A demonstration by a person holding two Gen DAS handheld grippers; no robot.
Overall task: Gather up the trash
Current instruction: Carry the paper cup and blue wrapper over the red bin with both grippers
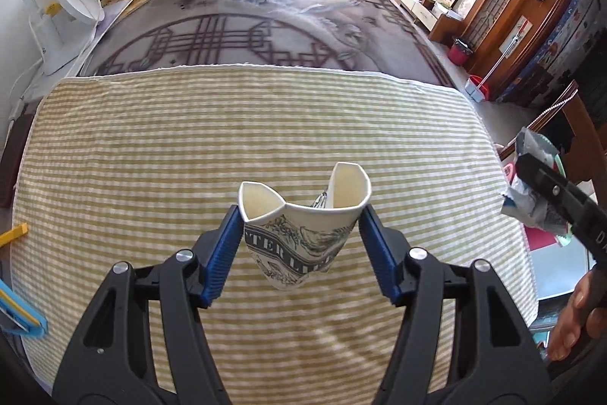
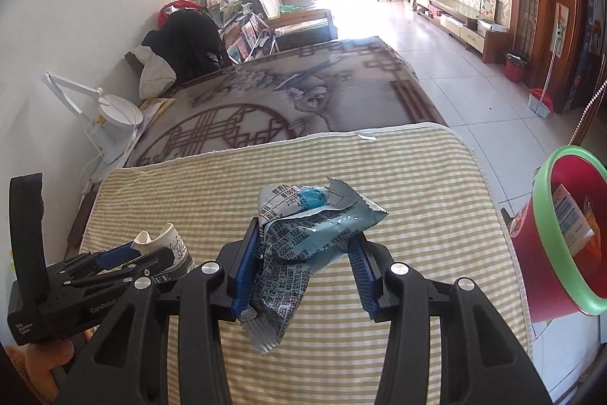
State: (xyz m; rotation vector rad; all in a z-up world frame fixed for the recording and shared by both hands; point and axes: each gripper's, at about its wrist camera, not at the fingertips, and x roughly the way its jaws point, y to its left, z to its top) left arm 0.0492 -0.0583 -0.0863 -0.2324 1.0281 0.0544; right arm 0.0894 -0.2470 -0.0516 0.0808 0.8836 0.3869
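left gripper (image 1: pixel 301 234): fingers clamp crushed white printed paper cup (image 1: pixel 303 234) | right gripper (image 2: pixel 303 268): fingers clamp crumpled blue-silver foil wrapper (image 2: pixel 299 245) | green-rimmed red plastic bin (image 2: pixel 550 253) at 3 o'clock

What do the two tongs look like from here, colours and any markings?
Both are alike: the left tongs and right tongs have black plastic jaw arms with triangular cut-outs and silver pivot bolts, tipped with blue ribbed pads. Seen from the right wrist camera, the left unit has a black boxy body with white lettering, partly readable as "GenRobot". No cables or sleeves show.
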